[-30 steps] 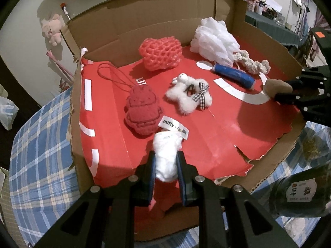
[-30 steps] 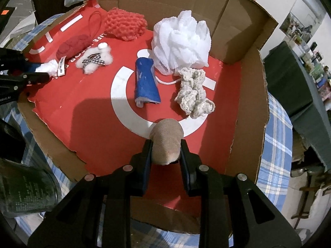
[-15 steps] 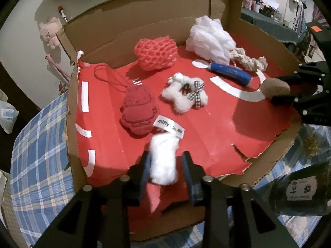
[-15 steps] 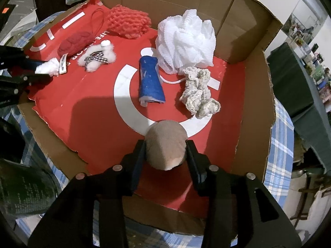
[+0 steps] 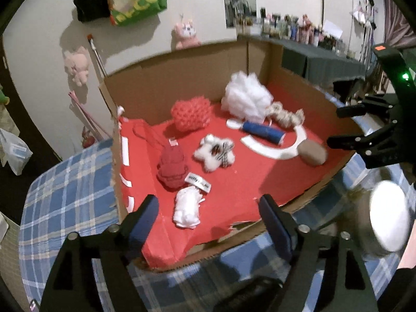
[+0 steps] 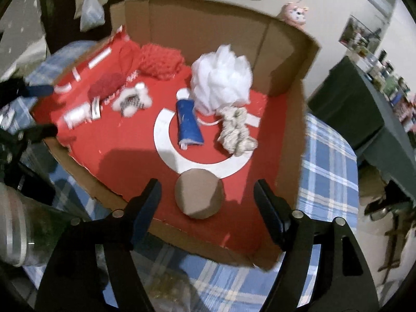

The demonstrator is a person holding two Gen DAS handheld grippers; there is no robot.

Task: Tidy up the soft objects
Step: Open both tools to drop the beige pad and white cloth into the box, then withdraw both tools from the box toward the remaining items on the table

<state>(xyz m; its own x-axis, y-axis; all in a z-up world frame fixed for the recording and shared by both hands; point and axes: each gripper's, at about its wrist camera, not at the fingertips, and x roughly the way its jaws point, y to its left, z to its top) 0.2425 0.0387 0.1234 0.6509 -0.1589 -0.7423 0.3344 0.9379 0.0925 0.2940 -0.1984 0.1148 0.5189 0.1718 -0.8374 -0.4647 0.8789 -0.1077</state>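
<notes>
Red liner covers the floor of the cardboard box (image 6: 291,140), and every soft thing I can see is lying on it. My left gripper (image 5: 208,218) stands wide open with nothing between its fingers; the white plush (image 5: 187,208) lies loose on the liner just ahead of it, at about 12 o'clock, touching neither finger, its label turned toward the red plush (image 5: 173,167) beside it. My right gripper (image 6: 205,202) is equally wide and empty, and the brown ball (image 6: 199,193) rests on the liner between the spread fingers, clear of both, at the near rim of the white ring print. From the right wrist view the rest fans out beyond: the blue roll (image 6: 188,124) at 12 o'clock, the rope knot (image 6: 236,132) at 1, the white pouf (image 6: 221,78) behind them against the back wall, the bow plush (image 6: 132,100) at 10 and the red mesh (image 6: 158,61) at 11. I judge the two pieces nearest me placed, since both sit inside the box and free of my grippers. Seven items sit in the box in all. What is left I cannot say from here: the checked cloth on the desk (image 5: 67,192) shows no other soft item within these views, though a jar (image 5: 384,221) stands just outside the box at my right and a good part of the surroundings is blurred.
</notes>
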